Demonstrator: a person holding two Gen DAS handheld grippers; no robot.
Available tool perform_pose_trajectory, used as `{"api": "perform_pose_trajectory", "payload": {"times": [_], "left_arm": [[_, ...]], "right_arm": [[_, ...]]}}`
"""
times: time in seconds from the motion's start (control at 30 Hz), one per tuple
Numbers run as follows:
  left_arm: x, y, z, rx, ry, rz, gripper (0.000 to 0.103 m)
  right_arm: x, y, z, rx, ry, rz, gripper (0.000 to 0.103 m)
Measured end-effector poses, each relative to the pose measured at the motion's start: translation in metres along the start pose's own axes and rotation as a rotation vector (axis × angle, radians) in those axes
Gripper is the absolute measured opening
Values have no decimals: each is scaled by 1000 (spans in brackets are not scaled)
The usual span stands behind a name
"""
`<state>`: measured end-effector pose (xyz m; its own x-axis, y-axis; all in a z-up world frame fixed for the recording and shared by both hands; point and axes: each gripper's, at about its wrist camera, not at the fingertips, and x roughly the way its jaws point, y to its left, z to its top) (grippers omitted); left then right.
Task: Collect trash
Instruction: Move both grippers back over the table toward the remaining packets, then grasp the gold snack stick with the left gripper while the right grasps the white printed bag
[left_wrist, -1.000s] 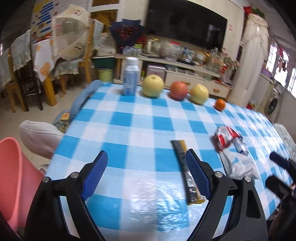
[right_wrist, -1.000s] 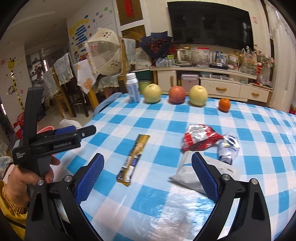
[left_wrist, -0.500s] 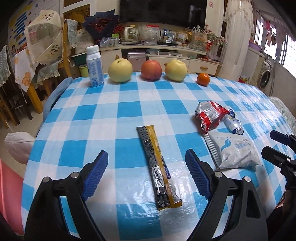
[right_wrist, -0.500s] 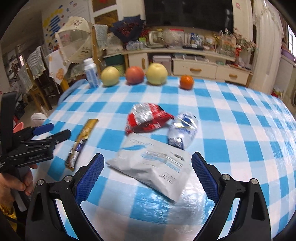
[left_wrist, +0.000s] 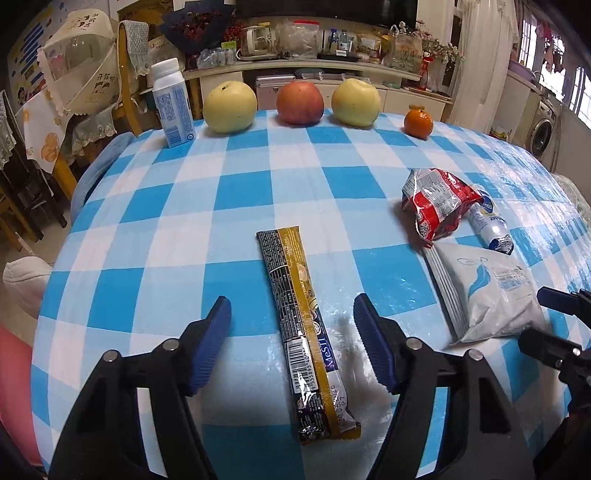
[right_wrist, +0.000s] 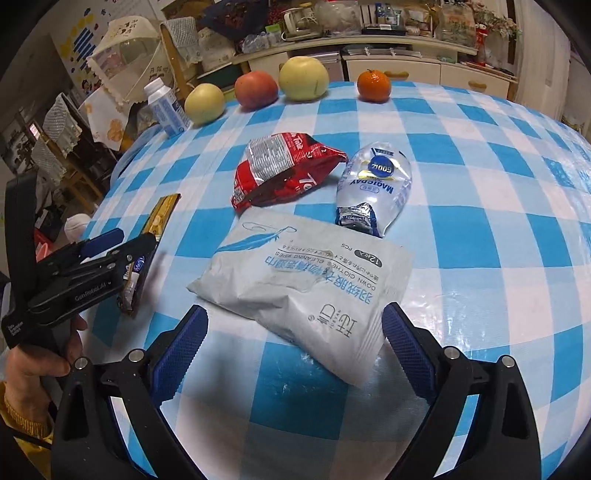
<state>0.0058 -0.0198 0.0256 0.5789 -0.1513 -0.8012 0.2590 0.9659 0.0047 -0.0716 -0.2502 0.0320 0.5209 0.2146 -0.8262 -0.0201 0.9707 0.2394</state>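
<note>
A long gold-and-black snack wrapper (left_wrist: 301, 325) lies flat on the blue checked tablecloth (left_wrist: 147, 229). My left gripper (left_wrist: 291, 343) is open, low over the cloth, its fingers on either side of the wrapper's near half. A white wipes packet (right_wrist: 306, 288) lies between the fingers of my right gripper (right_wrist: 295, 347), which is open and empty. A crumpled red snack bag (right_wrist: 280, 170) and a clear blue-printed pouch (right_wrist: 376, 188) lie just beyond the packet. The packet (left_wrist: 487, 291) and red bag (left_wrist: 436, 203) also show in the left wrist view.
At the table's far edge stand a white bottle (left_wrist: 171, 103), two yellow pears (left_wrist: 229, 107), a red apple (left_wrist: 300, 103) and a small orange (left_wrist: 418, 123). A pink bin (left_wrist: 14, 387) stands off the table's left edge. Chairs and a cabinet lie beyond.
Both grippers have moved forward and down. The left one now straddles the gold wrapper and its jaws have narrowed; the right one now straddles the white packet.
</note>
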Motion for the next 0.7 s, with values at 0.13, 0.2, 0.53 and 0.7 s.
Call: {"api": "perform_pose_trajectory", "payload": {"times": [0.13,0.2,0.53,0.7], "left_arm": [[7,0,1,-1,25,11,59],[12,2,2,-14,39,10,57],[14,15,1,-35,48,32,53],[15,15,1,-28,46,35,53]], "right_arm": [[3,2,-1,3,10,24,94],[3,7,0,-4,15,68,94],[-7,28,7,-14,-22,241,94],[2,24,20,-38,-46,119,94]]}}
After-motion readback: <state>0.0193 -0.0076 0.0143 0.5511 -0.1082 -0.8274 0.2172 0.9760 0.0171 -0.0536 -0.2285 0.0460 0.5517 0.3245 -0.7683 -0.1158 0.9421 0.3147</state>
